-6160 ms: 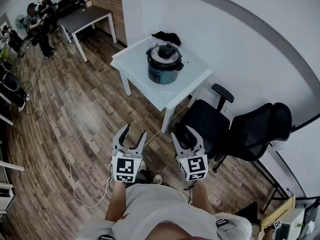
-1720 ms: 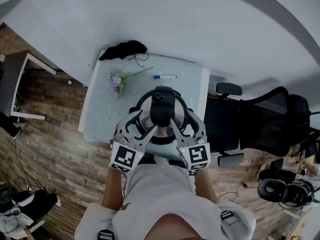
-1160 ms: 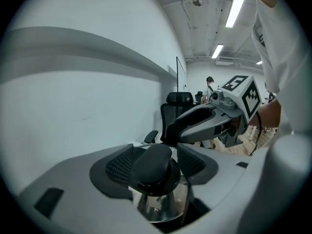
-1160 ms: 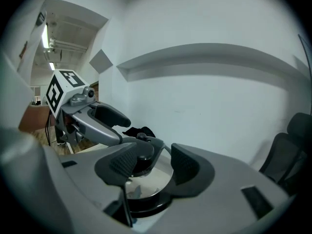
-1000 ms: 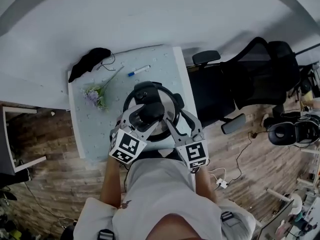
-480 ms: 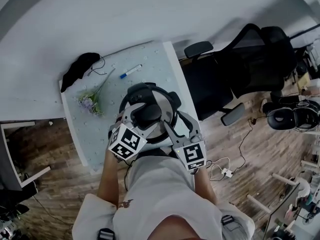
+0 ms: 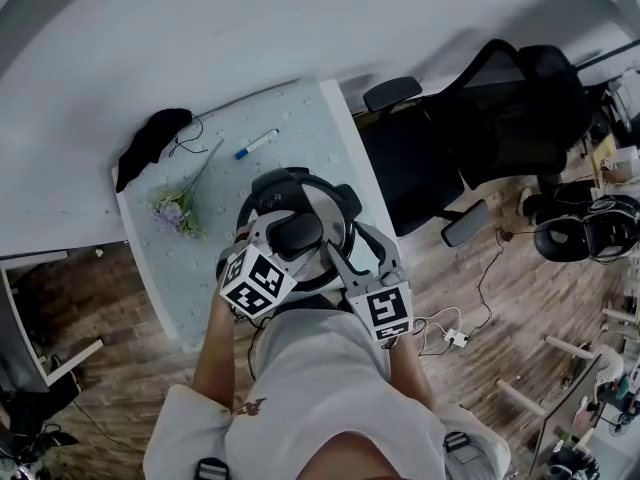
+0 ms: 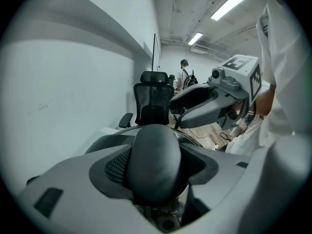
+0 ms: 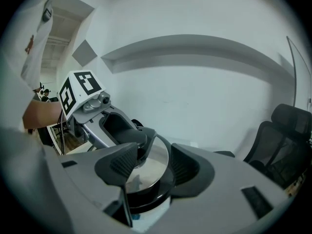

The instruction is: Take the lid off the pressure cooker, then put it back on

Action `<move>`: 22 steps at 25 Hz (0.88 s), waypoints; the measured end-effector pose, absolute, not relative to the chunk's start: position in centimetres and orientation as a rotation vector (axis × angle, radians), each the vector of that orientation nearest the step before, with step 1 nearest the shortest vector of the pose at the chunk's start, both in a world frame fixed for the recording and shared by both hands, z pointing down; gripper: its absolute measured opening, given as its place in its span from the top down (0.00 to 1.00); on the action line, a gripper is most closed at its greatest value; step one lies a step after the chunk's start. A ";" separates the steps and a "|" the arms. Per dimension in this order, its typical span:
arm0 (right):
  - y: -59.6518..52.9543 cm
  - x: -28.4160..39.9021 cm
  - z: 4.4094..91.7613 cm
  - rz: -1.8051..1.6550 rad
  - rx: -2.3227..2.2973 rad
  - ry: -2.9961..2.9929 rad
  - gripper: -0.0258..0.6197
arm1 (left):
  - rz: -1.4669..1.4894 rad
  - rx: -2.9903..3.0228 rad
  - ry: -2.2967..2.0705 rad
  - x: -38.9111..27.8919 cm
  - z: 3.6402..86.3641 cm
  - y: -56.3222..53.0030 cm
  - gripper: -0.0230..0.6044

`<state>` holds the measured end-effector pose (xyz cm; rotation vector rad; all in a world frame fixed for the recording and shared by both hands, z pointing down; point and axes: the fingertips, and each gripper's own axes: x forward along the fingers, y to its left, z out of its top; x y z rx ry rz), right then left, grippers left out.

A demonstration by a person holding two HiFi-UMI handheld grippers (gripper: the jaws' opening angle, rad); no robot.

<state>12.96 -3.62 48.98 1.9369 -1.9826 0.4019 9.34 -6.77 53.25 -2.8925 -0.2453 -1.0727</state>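
No word, number or brand is showing legibly anywhere. The left claw (image 7: 290, 236) and the right claw (image 7: 352, 250) are each carrying only black-and-white square code patterns without letters or digits, and the lid (image 7: 328, 211) is showing no readable print.

Cooker (image 7: 327, 208) on table (image 7: 190, 268), flowers (image 7: 166, 211) L.

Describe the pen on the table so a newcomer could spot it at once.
Start at the pale table against the white wall, where the pressure cooker stands. Past the cooker, toward the wall, lies the pen: a slim straight stick, white with a blue end, unlike the floppy black cloth and the flower sprig to its left.
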 end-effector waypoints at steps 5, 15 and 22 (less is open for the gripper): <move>-4.3 13.1 48.8 0.396 1.935 -1.979 0.62 | -1.033 -2.904 -0.277 9.4 53.2 -6.6 0.52; -5.3 12.9 48.6 0.389 1.923 -1.970 0.63 | -1.064 -2.869 -0.339 9.4 53.1 -6.6 0.53; -5.5 12.7 48.6 0.385 1.923 -1.962 0.63 | -1.066 -2.803 -0.502 9.2 53.2 -6.3 0.53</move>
